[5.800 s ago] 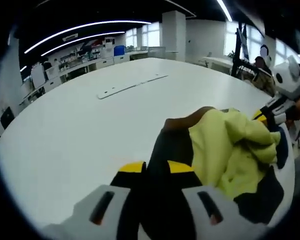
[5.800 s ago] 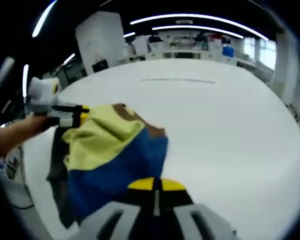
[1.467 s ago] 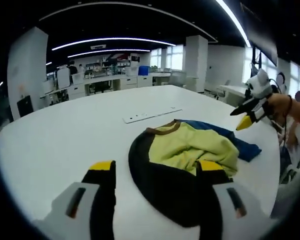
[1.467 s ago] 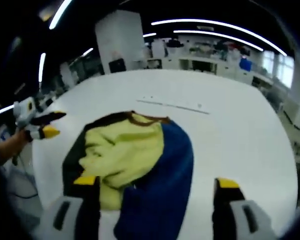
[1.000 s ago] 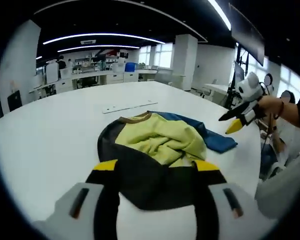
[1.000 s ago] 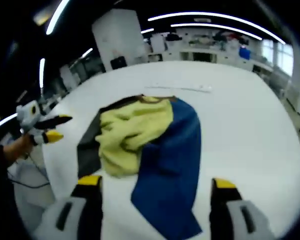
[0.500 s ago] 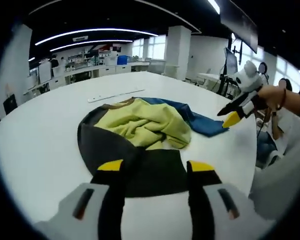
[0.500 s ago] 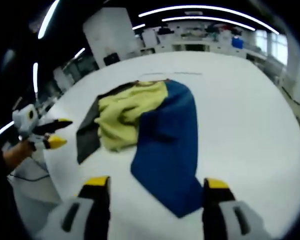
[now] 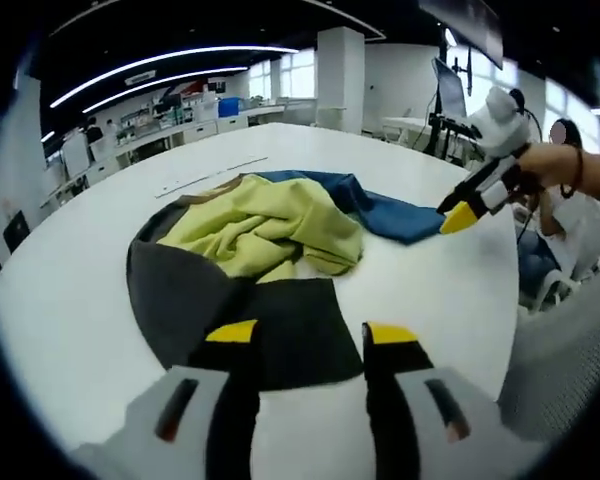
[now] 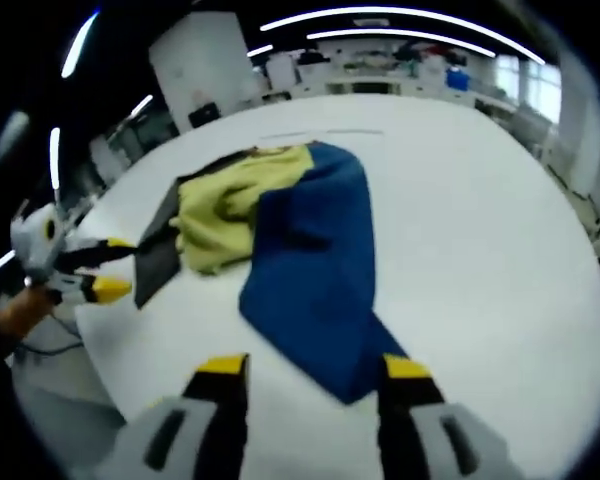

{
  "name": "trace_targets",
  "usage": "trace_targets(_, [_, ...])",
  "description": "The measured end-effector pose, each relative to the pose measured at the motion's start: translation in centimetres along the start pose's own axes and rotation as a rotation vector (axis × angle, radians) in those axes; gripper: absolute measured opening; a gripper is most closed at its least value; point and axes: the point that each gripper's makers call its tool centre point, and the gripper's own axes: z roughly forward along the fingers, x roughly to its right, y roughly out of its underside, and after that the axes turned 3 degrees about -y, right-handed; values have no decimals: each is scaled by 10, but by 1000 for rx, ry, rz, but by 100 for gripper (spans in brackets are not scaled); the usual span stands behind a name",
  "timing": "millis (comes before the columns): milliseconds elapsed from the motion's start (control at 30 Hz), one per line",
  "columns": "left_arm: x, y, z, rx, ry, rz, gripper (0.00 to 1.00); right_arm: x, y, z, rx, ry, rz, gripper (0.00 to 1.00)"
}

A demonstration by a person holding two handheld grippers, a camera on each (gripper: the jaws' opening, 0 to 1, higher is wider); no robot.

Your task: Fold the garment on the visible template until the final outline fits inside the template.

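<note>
**Both tools hanging open over the crumpled top**

A rumpled yellow, blue and black fabric garment [image 9: 270, 235] is lying on the round white table [image 9: 70, 270]. The left gripper [image 9: 302, 338] is hovering jaws apart above its black edge, holding nothing. The right gripper [image 10: 310, 368] is gaping, empty, over its blue corner.

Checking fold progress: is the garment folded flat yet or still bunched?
Still bunched. The garment lies in a rumpled heap on the white table, its yellow part wrinkled, blue and dark parts splayed outward.
</note>
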Motion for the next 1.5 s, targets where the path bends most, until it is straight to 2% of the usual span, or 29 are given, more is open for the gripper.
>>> trace_targets(100, [2,5,4,-20,-5,-16,36,1,2,-3,-1,23,-17,35])
trace_targets(233, [6,14,10,-57,-17,-27,30,1,6,-3,-10,37,-19,29])
trace_targets(367, [1,20,11,-61,-48,-42,28,3,10,-4,-12,42,-16,22])
trace_targets(400, [-1,17,11,-40,-58,-44,27,3,10,-5,-6,49,-14,21])
trace_targets(567, [-4,16,12,-41,-94,-55,22,8,8,-5,16,76,-11,12])
trace_targets(633, [-6,17,11,-46,-106,-63,18,8,9,-5,24,82,-1,7])
trace_targets(767, [-12,19,10,-49,-124,-59,2,8,9,-5,40,85,12,0])
trace_targets(900, [-20,23,0,-67,-130,-68,0,5,8,-7,42,81,6,0])
trace_targets(1033, [-28,16,-21,-33,-134,-77,0,8,1,-15,55,93,1,0])
trace_targets(1100, [-36,18,-31,-33,-136,-89,0,11,-3,-19,59,102,4,0])
trace_targets(1233, [-57,26,-51,-48,-181,-91,0,16,-12,-28,75,115,8,0])
trace_targets(1500, [-90,23,-78,-44,-254,-101,0,20,-26,-41,91,126,10,0])
